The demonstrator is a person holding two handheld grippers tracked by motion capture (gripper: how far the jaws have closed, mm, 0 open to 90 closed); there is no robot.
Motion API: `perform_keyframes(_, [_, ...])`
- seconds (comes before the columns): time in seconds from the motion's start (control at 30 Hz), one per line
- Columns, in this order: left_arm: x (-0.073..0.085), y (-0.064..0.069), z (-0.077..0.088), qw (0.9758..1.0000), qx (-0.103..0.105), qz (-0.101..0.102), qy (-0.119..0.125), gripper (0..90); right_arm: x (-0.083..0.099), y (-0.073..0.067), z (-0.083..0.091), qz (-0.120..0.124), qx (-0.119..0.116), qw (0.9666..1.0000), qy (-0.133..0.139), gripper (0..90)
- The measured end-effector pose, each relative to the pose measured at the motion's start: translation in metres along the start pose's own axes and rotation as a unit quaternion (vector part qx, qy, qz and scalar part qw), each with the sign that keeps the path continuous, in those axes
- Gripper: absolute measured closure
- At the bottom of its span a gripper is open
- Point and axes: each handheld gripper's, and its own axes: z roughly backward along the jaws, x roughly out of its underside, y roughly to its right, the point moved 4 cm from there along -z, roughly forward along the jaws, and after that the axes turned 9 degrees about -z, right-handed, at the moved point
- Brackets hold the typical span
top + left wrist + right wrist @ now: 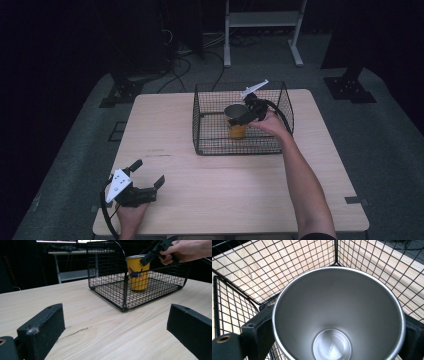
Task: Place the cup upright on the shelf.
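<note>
Basket (210,145) holds upright, empty yellow cup (237,131), gripped by right claw (246,116).

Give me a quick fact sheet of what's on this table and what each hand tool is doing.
table: pale wood
basket: black wire, far half of the table
cup: yellow outside, bare metal inside, upright in the basket, looks empty
right gripper: one jaw on each side of the cup near its rim
left gripper: open, low over the table's near left corner, holding nothing
</note>
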Motion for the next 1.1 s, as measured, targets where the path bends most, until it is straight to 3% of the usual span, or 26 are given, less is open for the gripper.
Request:
perform_keyframes(0.53, [0.000,0.000,0.000,1.0000,-0.001,-0.001,-0.001,0.8,-0.003,-0.003,0.010,0.004,0.004,1.0000,0.006,2.8])
perform_keyframes(0.87, [0.000,0.000,-0.001,1.0000,-0.002,-0.001,-0.001,0.8,-0.010,-0.001,0.031,-0.012,0.002,0.9991,0.041,2.4])
perform_keyframes(1.1, [0.000,-0.001,-0.001,1.0000,-0.004,0.001,-0.001,0.8,-0.018,-0.007,0.052,-0.020,-0.008,0.9970,0.075,2.5])
